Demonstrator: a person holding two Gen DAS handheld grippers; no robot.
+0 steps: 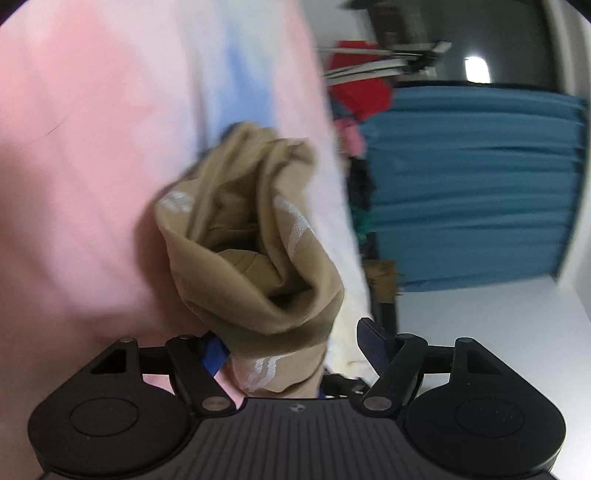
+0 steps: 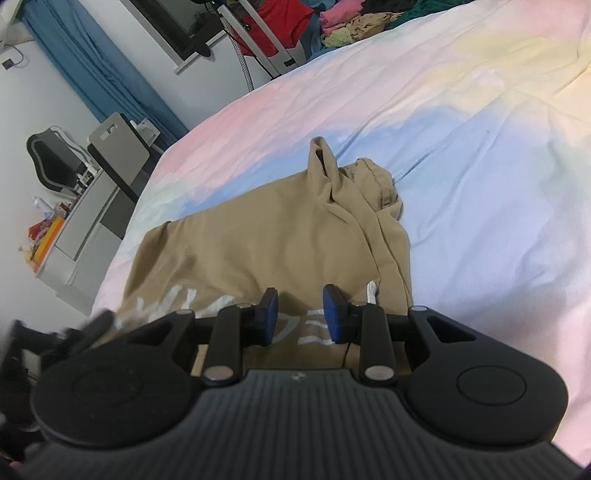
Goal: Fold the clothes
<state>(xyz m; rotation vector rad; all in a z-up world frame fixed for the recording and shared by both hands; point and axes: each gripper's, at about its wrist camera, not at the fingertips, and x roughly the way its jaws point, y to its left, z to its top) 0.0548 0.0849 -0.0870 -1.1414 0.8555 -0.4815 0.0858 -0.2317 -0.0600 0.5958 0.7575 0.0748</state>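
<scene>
A tan garment with white print (image 2: 280, 240) lies on the pastel bed sheet (image 2: 480, 155), partly flat, with a bunched part at its far end. My right gripper (image 2: 300, 314) is open just above its near printed edge, with its blue pads (image 2: 271, 308) apart and nothing between them. In the left wrist view the tan garment (image 1: 258, 251) is bunched in front of my left gripper (image 1: 291, 343). Its jaws stand wide apart and the cloth lies between them. The left pad is mostly hidden by the cloth. The view is blurred.
A pile of mixed clothes (image 2: 354, 22) lies at the bed's far edge by a red garment (image 2: 284, 18). Blue curtains (image 1: 472, 184) hang beyond the bed. A desk with clutter (image 2: 74, 221) and a chair (image 2: 55, 162) stand to the left.
</scene>
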